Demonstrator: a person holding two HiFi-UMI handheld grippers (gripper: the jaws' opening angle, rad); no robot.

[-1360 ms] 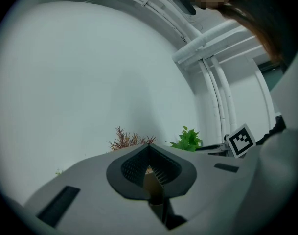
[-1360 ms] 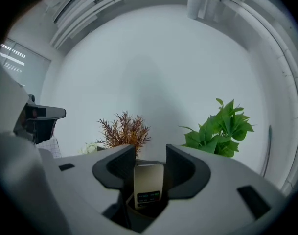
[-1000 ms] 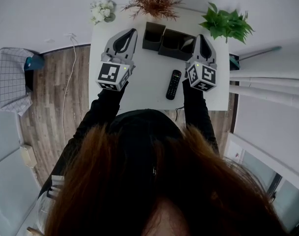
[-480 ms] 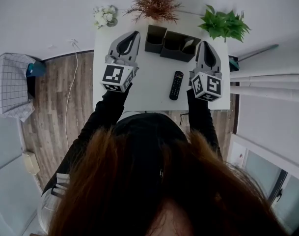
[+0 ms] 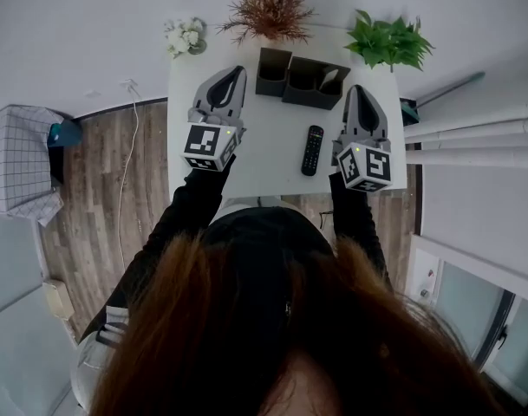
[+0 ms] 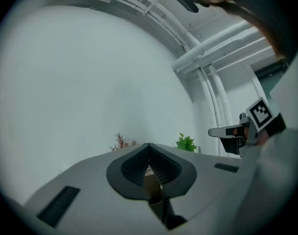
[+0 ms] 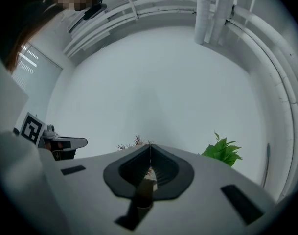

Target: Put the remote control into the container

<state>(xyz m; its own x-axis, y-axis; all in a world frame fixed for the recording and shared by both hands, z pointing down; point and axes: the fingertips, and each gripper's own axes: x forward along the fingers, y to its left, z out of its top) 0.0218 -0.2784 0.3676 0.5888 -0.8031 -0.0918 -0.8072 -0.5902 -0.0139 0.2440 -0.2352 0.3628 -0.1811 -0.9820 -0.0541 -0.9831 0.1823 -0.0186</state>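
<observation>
Remote control lies just left of right gripper; jaws pressed together, empty.

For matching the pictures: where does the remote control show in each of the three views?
Head view: the remote control lies on the white table, on the near side of the dark container, right of centre.
Left gripper view: not in it.
Right gripper view: not in it.
Shared landmark: the green plant, top right in the head view and low, right of centre, in both gripper views.
</observation>
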